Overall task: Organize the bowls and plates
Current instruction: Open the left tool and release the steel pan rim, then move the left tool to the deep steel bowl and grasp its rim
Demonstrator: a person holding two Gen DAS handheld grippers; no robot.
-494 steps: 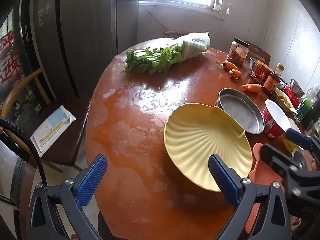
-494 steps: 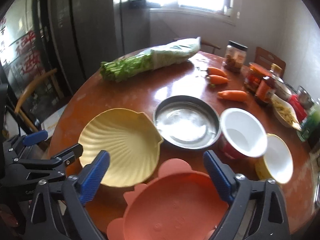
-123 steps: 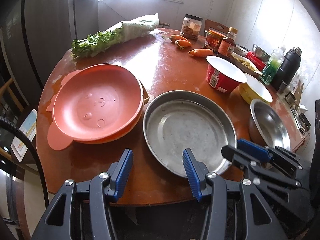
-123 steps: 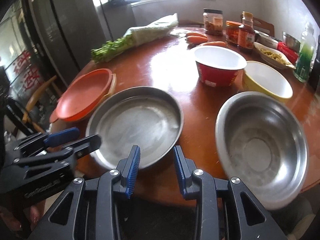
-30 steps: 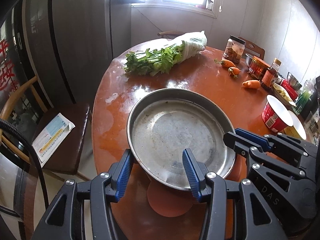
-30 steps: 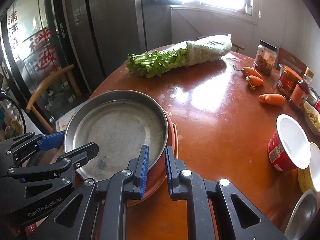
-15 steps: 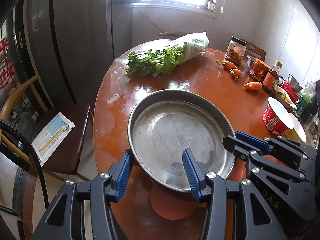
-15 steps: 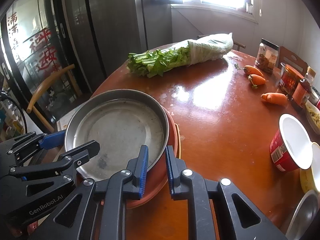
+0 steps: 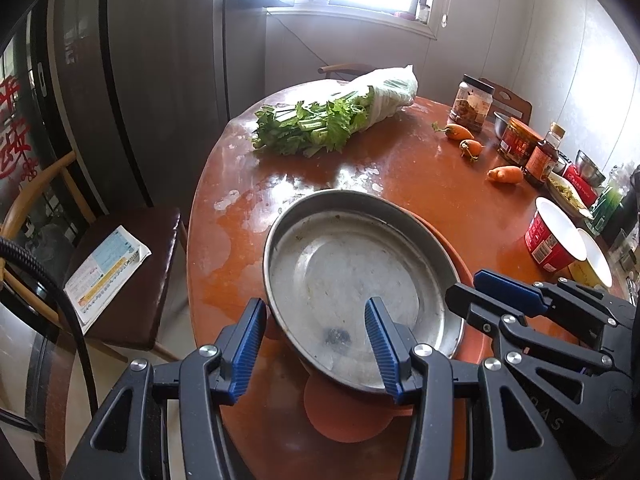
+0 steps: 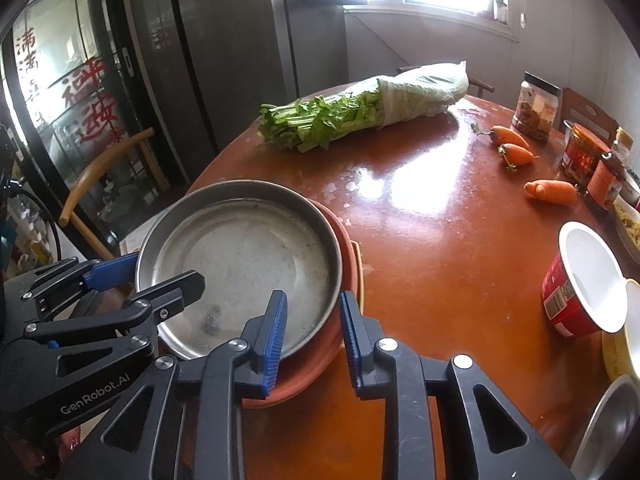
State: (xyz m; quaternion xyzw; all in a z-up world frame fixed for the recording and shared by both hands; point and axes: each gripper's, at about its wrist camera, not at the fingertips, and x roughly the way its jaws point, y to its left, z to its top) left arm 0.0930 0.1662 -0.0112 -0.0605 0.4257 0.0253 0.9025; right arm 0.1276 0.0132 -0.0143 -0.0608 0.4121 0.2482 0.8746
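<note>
Two grippers are working at the near left edge of the round table (image 9: 420, 184), each straddling the near rim of the steel pan (image 9: 352, 276). Against the frame of half a second ago, the right gripper (image 10: 313, 330) has just been opening: its blue pads were nearly together on the pan's rim and are now standing clearly apart, the rim lying between them without being pressed. The left gripper (image 9: 316, 344) is looking the same as before, jaws partly apart with one pad outside the pan wall and the other over its floor; no squeeze on the rim is showing.

Pan and plates are sitting as they did then. The pan is resting level, mouth up, on the orange plate (image 10: 344, 248), whose rim is peeking out on the right with a yellow edge under it. Being round, the pan has no long axis. The red cup (image 10: 580, 280) is standing well apart on the right.
</note>
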